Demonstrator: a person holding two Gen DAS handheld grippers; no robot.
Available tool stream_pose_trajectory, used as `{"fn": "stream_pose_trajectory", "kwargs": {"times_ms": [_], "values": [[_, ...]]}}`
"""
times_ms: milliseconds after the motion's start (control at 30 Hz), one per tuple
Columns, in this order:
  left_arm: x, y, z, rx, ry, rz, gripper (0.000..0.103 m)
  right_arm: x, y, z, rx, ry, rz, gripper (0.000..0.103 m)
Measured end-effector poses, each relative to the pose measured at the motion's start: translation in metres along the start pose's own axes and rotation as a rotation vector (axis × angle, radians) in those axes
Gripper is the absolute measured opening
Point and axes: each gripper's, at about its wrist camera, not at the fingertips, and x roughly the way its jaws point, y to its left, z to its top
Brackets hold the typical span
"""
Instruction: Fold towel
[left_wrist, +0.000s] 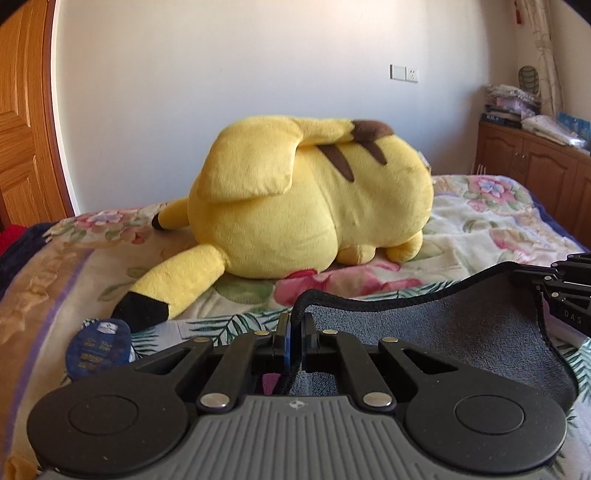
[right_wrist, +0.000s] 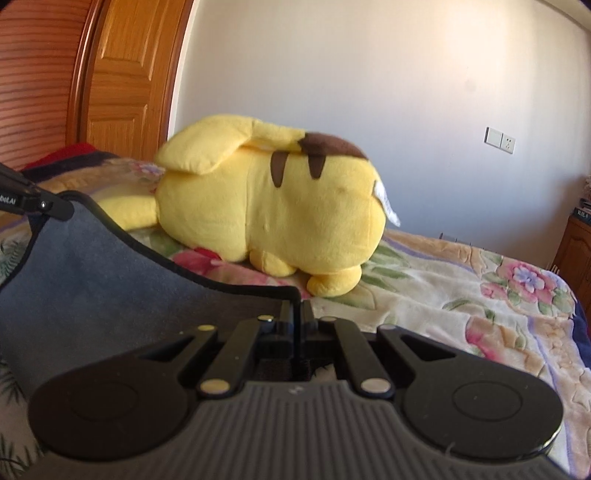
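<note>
A dark grey towel (left_wrist: 461, 332) with a black hem hangs stretched between my two grippers above the bed. My left gripper (left_wrist: 294, 325) is shut on its left corner. My right gripper (right_wrist: 295, 314) is shut on its right corner; the towel (right_wrist: 92, 280) spreads to the left of it. The right gripper also shows at the right edge of the left wrist view (left_wrist: 561, 291). The left gripper shows at the left edge of the right wrist view (right_wrist: 37, 203). The top hem sags between them.
A big yellow plush toy (left_wrist: 314, 199) lies on the floral bedspread (left_wrist: 480, 229) just beyond the towel. A blue packet (left_wrist: 98, 347) lies at the left. A wooden door (right_wrist: 122, 74) and a wooden cabinet (left_wrist: 535, 166) flank the bed.
</note>
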Motion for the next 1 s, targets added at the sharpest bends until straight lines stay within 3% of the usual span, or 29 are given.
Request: {"fn": "stream_pose_trajectory", "kwargs": {"times_ms": [433,467,533,600,667,1000], "values": [[0.035,-0.008,-0.017,0.061,0.060,0.033,0.000,0.027,0.004,-0.025,0.028,0.071,-0.012,0.004],[0.036,-0.009,-0.017,0.067,0.070,0.039,0.008,0.027,0.004,-0.025,0.028,0.070,-0.014,0.005],[0.035,-0.011,-0.017,0.090,0.076,0.042,0.019,0.025,0.005,-0.025,0.015,0.068,-0.022,0.017],[0.032,-0.012,-0.016,0.093,0.072,0.039,0.020,0.021,0.007,-0.023,0.003,0.062,-0.023,0.032],[0.028,-0.012,-0.014,0.083,0.071,0.030,0.029,0.018,0.006,-0.020,-0.001,0.060,-0.025,0.038],[0.000,-0.016,-0.011,0.049,0.076,0.002,0.037,-0.014,0.007,-0.008,0.033,0.081,0.017,0.040]]}}
